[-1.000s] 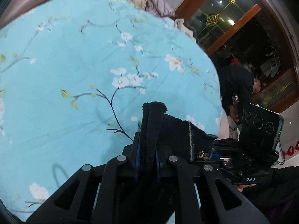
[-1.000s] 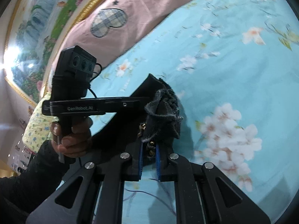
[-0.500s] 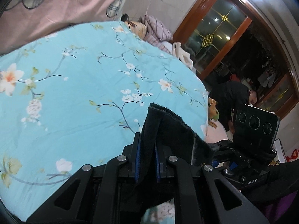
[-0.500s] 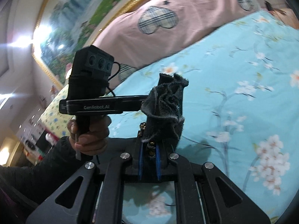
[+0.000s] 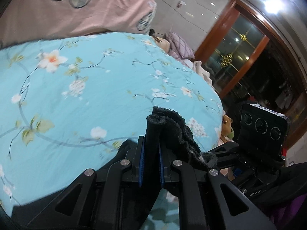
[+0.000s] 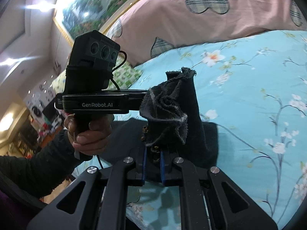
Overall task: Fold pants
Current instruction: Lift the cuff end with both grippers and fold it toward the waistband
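Observation:
The dark pants (image 5: 168, 132) are held up above the light blue flowered bed cover (image 5: 80, 88). My left gripper (image 5: 150, 164) is shut on a bunched edge of the pants, which stick up between the blue pads. My right gripper (image 6: 153, 164) is shut on another frayed, crumpled edge of the pants (image 6: 170, 113). The rest of the cloth hangs down below both grippers, partly hidden by them. The left gripper's body (image 6: 92, 88) shows in the right wrist view, close on the left, and the right gripper's body (image 5: 262, 134) shows in the left wrist view.
A pink quilt with plaid hearts (image 6: 211, 13) lies along the far side of the bed. A framed picture (image 6: 107, 2) hangs on the wall behind. A wooden glass door (image 5: 241, 57) and piled bedding (image 5: 178, 46) lie beyond the bed's far corner.
Both grippers have risen and tilted up with the pants in them. The bed cover now sits lower in both views and the quilt and walls have come into view.

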Action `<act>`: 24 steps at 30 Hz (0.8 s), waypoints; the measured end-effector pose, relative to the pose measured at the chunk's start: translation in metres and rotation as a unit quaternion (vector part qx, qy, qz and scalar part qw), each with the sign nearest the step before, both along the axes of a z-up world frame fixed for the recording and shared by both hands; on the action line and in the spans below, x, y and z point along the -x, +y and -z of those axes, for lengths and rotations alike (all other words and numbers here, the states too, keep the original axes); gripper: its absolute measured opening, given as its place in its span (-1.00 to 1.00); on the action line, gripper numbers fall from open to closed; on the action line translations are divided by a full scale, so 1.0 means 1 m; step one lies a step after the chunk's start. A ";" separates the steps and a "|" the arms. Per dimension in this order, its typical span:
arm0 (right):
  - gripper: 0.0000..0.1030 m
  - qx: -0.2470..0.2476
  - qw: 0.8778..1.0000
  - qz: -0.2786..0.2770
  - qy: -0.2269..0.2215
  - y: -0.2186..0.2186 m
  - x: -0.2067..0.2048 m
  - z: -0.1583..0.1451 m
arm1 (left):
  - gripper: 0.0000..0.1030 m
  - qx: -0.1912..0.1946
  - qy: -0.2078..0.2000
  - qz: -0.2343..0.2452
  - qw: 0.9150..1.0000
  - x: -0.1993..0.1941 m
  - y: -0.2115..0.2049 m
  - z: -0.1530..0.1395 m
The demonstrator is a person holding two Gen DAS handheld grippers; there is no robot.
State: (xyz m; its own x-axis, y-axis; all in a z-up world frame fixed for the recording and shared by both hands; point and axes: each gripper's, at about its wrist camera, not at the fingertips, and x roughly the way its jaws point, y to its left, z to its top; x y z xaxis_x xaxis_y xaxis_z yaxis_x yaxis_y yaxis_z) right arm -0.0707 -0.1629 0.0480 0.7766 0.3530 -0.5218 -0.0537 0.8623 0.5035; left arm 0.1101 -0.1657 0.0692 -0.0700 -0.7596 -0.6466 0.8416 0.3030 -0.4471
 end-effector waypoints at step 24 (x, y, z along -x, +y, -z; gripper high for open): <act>-0.60 0.059 0.986 -0.096 0.119 0.053 -0.060 0.062 | -0.83 -0.044 0.077 -0.130 0.988 -0.014 0.095 0.087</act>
